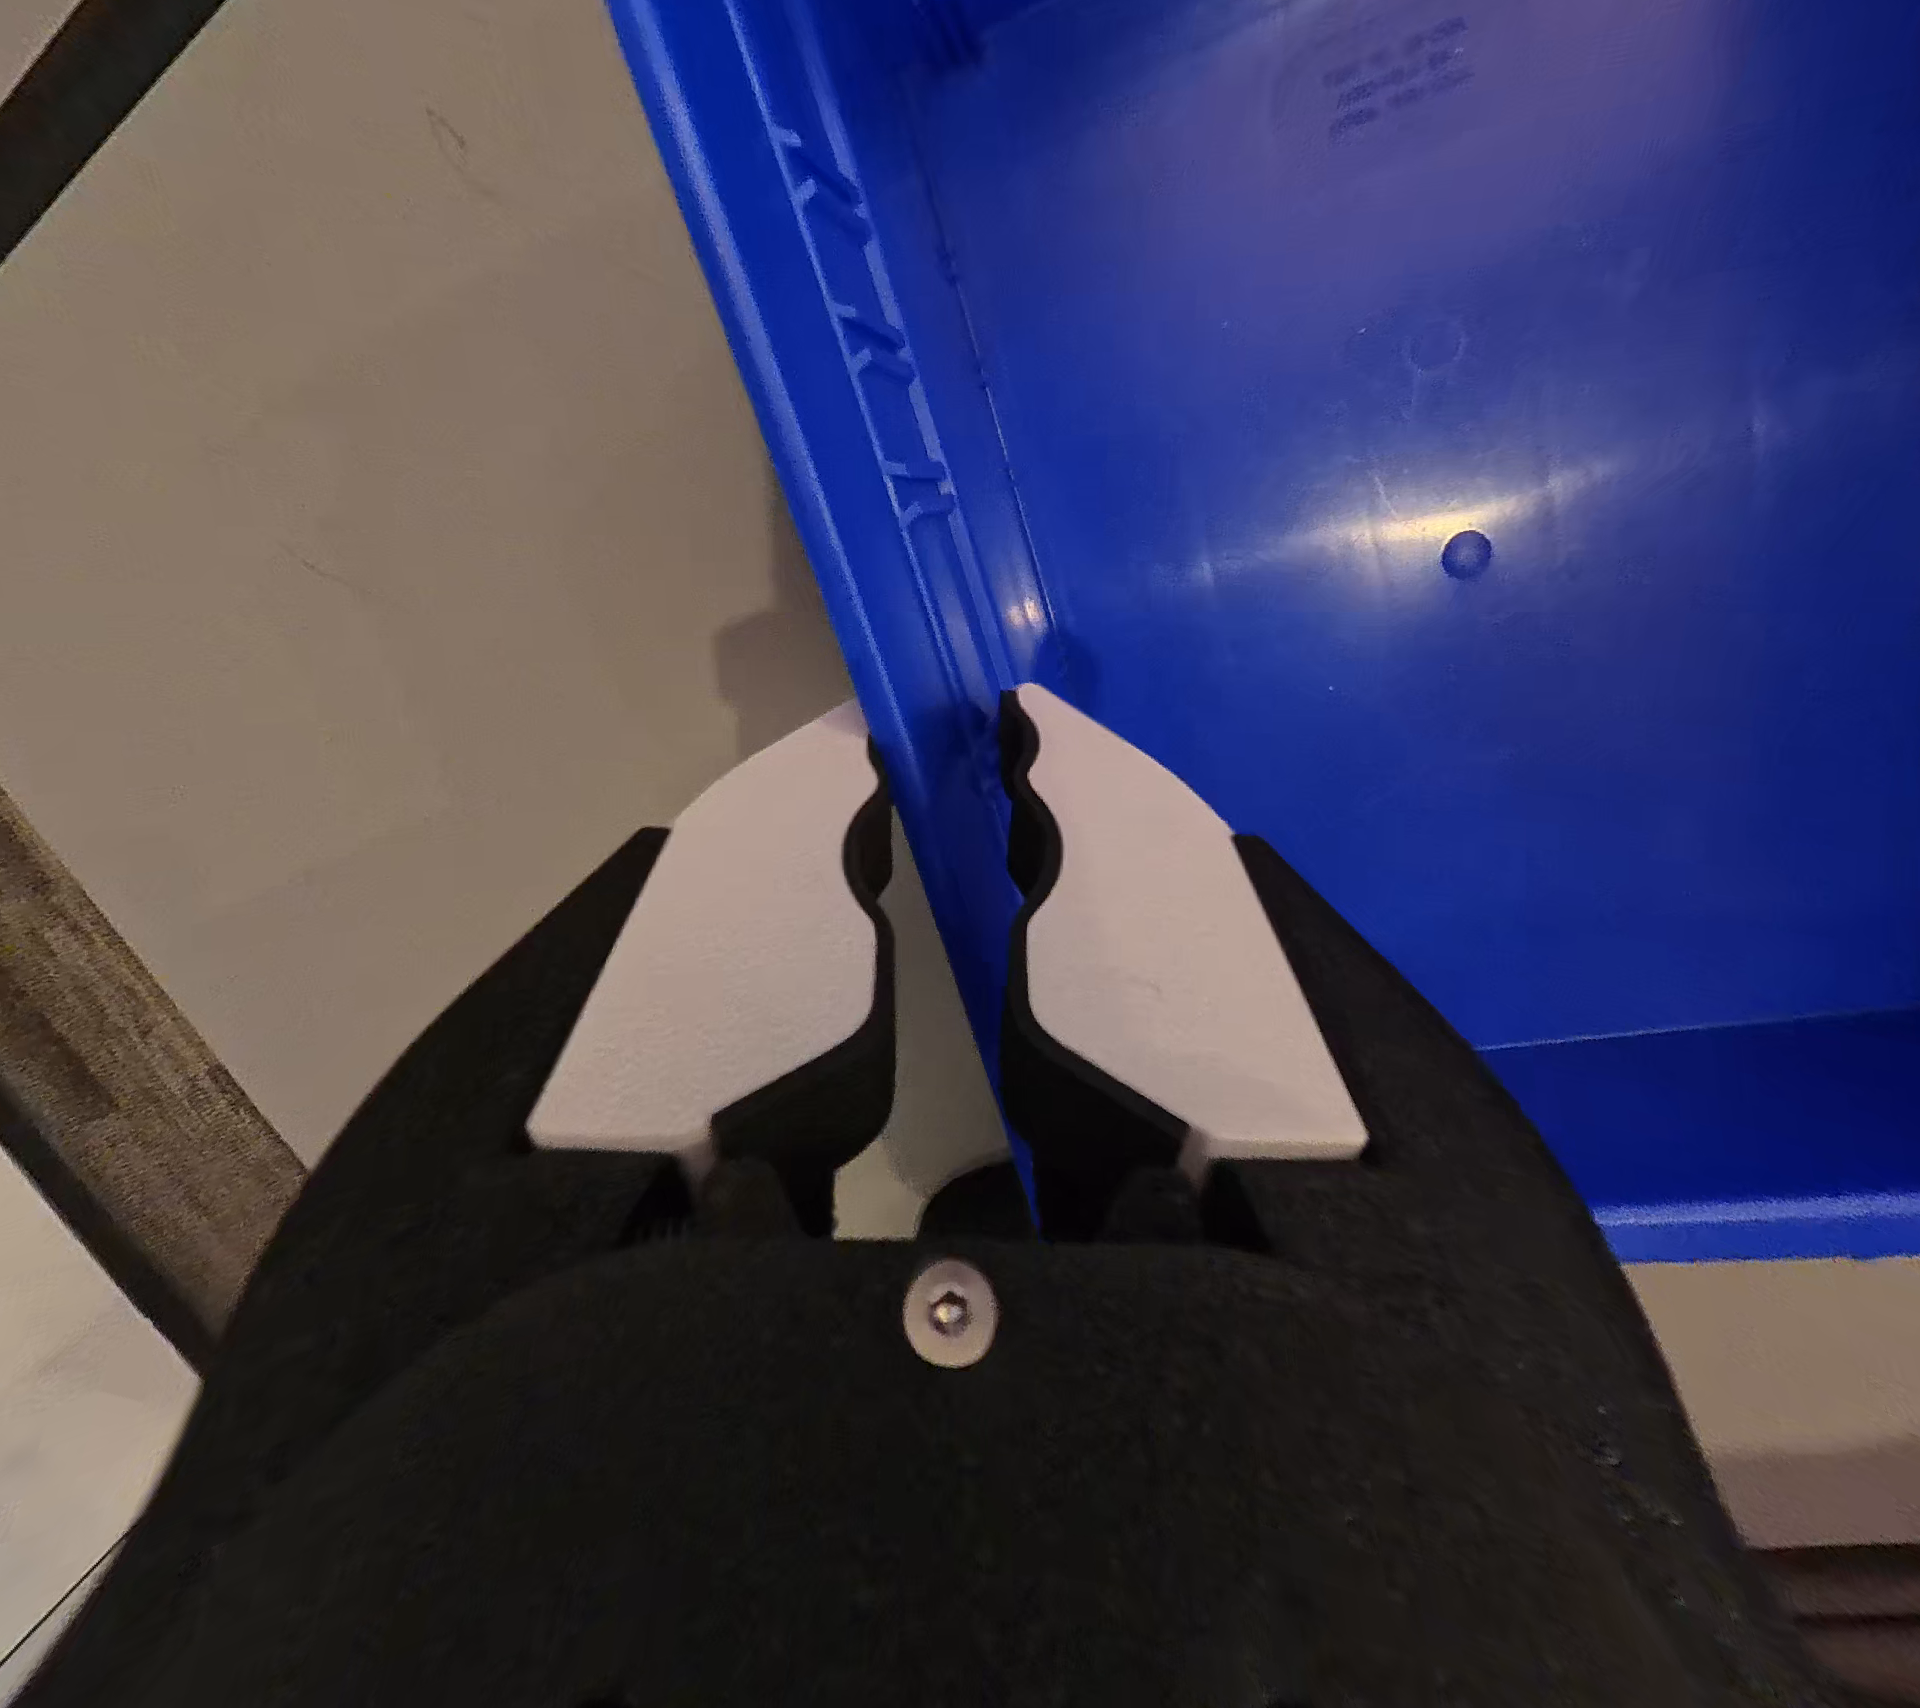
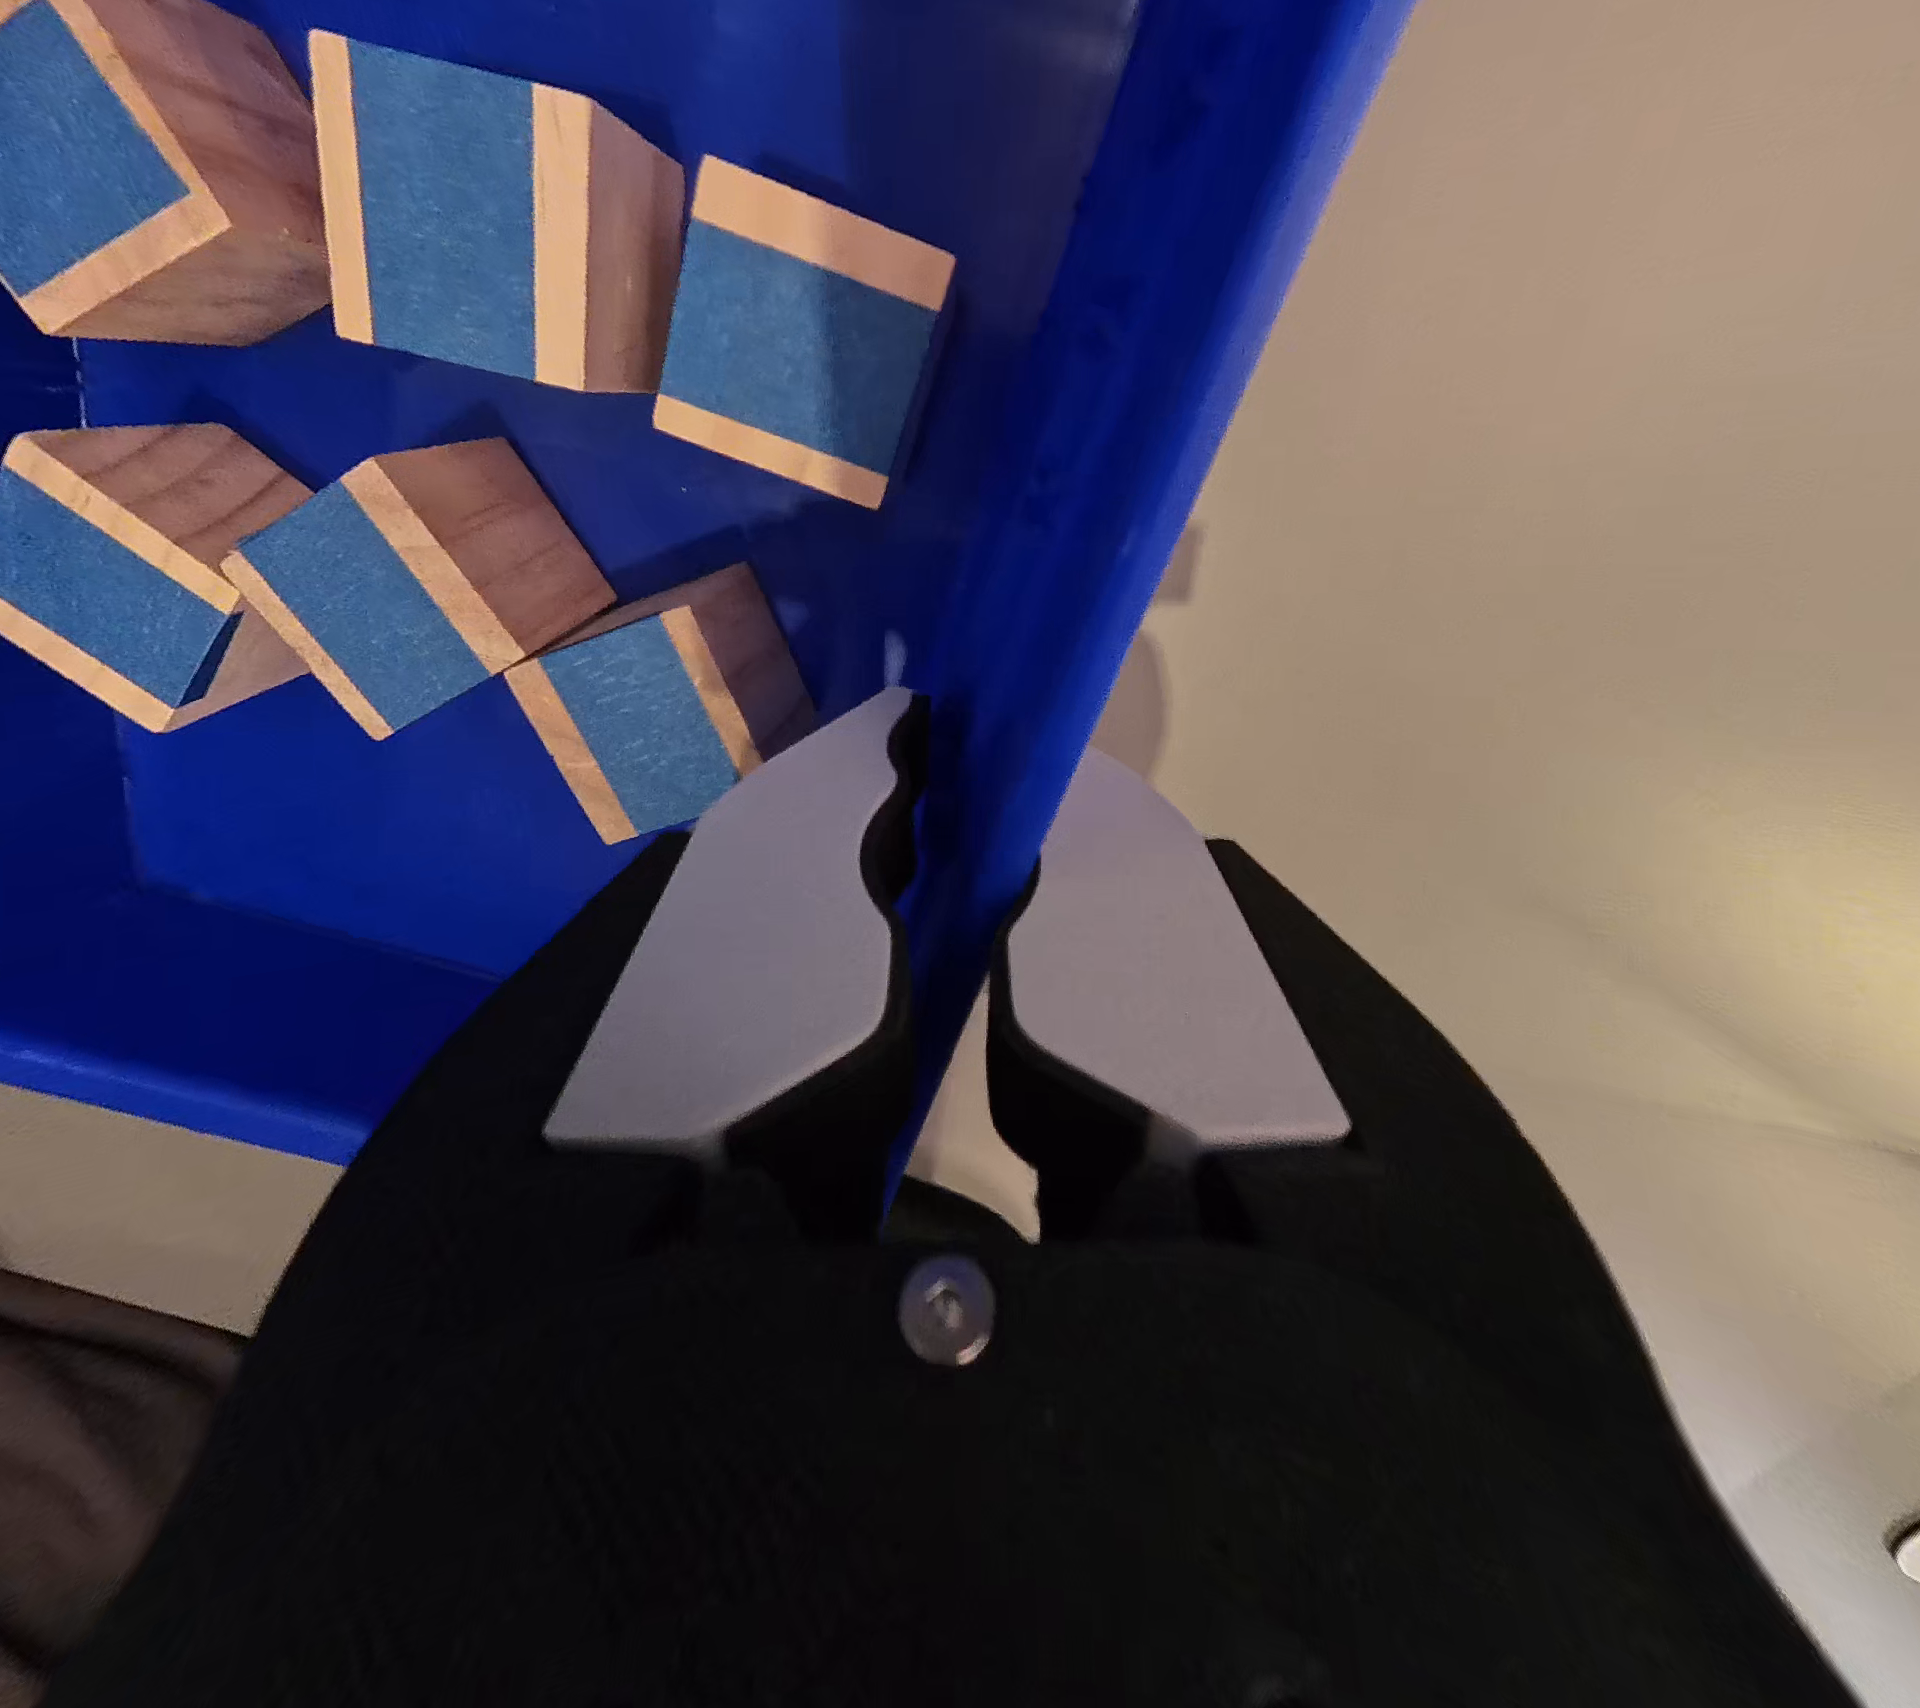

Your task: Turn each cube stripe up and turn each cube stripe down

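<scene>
Wooden cubes (image 2: 436,204) lie stripe-up.

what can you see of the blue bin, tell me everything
The blue bin is glossy moulded plastic with a flat floor, upright ribbed walls and a thick rim. It sits on a pale table. The left gripper clamps one side wall, the right gripper the opposite wall. Six wooden cubes with blue stripes up lie near the right side; the left part is bare.

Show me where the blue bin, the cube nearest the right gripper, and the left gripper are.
blue bin (image 1: 1351,432): left wrist view, bare floor inside.
cube (image 2: 639,713): right wrist view, its blue stripe.
left gripper (image 1: 940,723): left wrist view, midway between its fingers, at the bin wall.
</scene>
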{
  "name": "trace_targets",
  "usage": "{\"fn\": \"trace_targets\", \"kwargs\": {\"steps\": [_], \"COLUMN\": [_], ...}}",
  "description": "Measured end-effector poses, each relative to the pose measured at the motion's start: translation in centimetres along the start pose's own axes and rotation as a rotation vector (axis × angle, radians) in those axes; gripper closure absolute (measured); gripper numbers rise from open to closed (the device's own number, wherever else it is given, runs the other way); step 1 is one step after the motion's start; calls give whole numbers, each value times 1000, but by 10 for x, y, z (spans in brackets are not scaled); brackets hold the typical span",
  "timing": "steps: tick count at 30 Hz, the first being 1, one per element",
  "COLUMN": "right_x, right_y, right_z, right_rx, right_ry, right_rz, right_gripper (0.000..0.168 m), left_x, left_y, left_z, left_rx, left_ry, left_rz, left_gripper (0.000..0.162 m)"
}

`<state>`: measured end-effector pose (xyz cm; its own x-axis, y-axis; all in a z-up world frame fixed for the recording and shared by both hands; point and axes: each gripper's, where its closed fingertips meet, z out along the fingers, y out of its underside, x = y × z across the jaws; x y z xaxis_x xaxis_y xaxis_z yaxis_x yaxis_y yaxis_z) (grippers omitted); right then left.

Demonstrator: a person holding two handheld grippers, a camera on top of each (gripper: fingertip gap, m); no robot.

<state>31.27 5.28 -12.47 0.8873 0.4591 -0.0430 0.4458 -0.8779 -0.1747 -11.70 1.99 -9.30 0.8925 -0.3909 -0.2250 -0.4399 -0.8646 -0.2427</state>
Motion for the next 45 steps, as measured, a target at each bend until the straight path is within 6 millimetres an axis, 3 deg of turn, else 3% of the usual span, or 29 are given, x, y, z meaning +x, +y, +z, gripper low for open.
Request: {"fn": "trace_targets", "kwargs": {"steps": [1,6,15,22,27,35,41,45], "right_x": [-1,-10,-9,-4,0,2,-5,-6], "right_y": [0,-5,-6,-6,-5,-4,-2,1], "right_z": [0,1,1,4,4,5,6,5], "right_rx": [-2,8,7,7,-3,-7,2,-10], "right_ry": [2,-15,1,35,90,113,-10,-28], "right_rz": [0,0,20,46,37,55,132,189], "right_gripper": [158,152,152,150,146,145,157,158], "left_x": [2,22,19,13,19,-3,-33,-48], "left_y": [0,-5,-7,-6,-9,-14,-6,3], "left_z": [0,-4,-2,8,7,-33,-79,-98], "left_rx": [1,26,34,4,10,155,304,367], "left_ry": [18,158,133,162,314,293,259,255], "left_rz": [3,-10,4,28,-12,-25,-81,-122], "left_gripper": [145,143,137,105,110,107,113,114]}}
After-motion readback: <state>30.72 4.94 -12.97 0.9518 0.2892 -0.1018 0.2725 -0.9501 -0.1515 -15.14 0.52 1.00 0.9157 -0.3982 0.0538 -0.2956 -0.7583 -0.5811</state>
